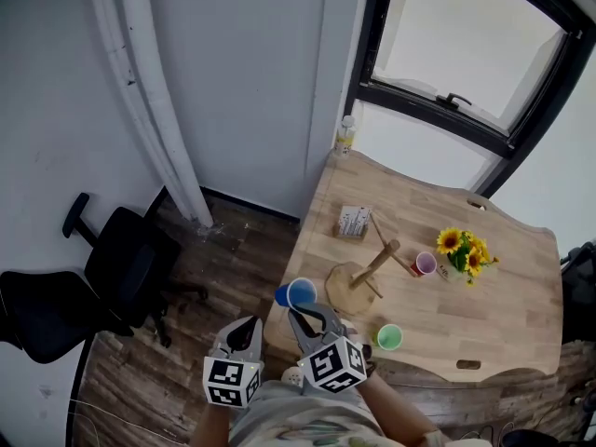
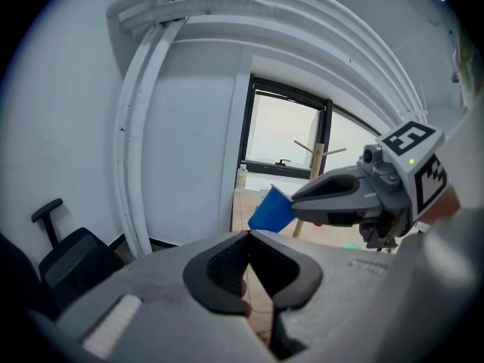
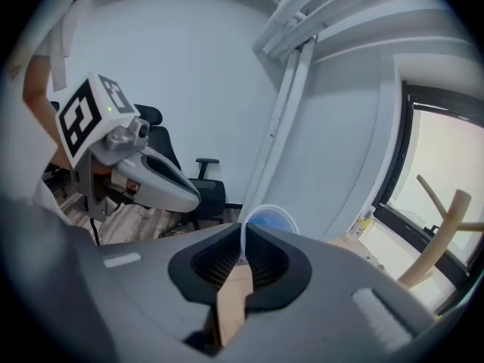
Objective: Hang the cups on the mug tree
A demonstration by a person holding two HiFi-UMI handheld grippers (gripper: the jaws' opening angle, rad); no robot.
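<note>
Blue cup (image 1: pixel 300 293) rim pinched in R hand-held gripper (image 1: pixel 304 315); L hand-held gripper (image 1: pixel 246 330) jaws closed together.

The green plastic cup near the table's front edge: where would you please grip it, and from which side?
I'd pinch the rim wall of the green plastic cup, one jaw inside, from above on its near side: it stands upright, mouth open upward.

Grey left tongs (image 2: pixel 248 235) and right tongs (image 3: pixel 242 234) bear black-and-white marker cubes (image 1: pixel 231 382)
</note>
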